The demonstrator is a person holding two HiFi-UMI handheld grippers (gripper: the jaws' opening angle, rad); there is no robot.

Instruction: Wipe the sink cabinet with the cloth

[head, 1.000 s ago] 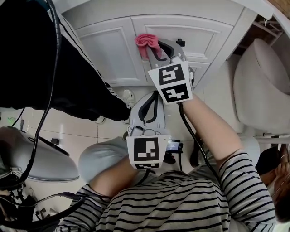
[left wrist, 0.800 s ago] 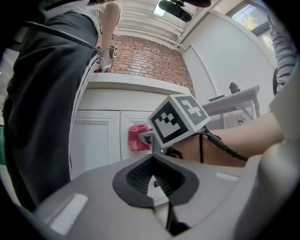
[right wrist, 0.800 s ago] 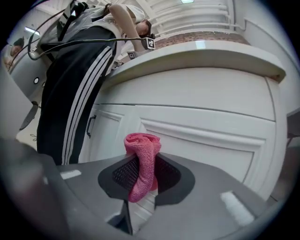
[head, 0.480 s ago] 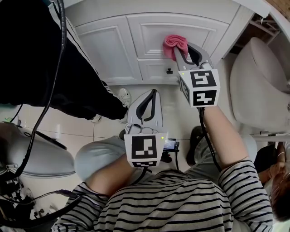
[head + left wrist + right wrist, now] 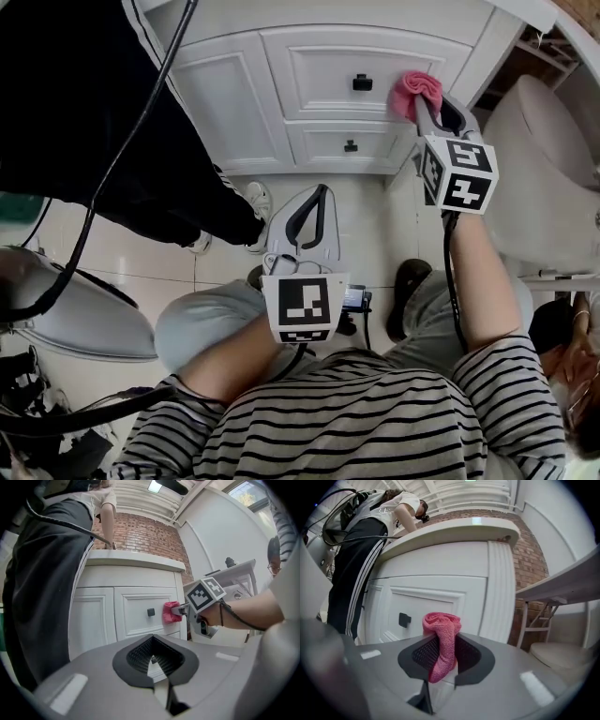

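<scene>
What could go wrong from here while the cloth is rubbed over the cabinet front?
The right gripper pinches only a thin fold of the pink cloth; friction on the drawer front may tug it free.
A stroke to the left could snag the cloth on the black knob.
The bunch is small, so the hard jaws might scrape the white paint.

Tile floor [image 5: 380, 230]: sink cab. [image 5: 234, 103], white shoe [image 5: 255, 204] on it.

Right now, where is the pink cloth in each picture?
Head view: pink cloth, upper right.
Left gripper view: pink cloth, centre.
Right gripper view: pink cloth, centre, clamped between the jaws.
Shared landmark: black drawer knob, left of it everywhere.
</scene>
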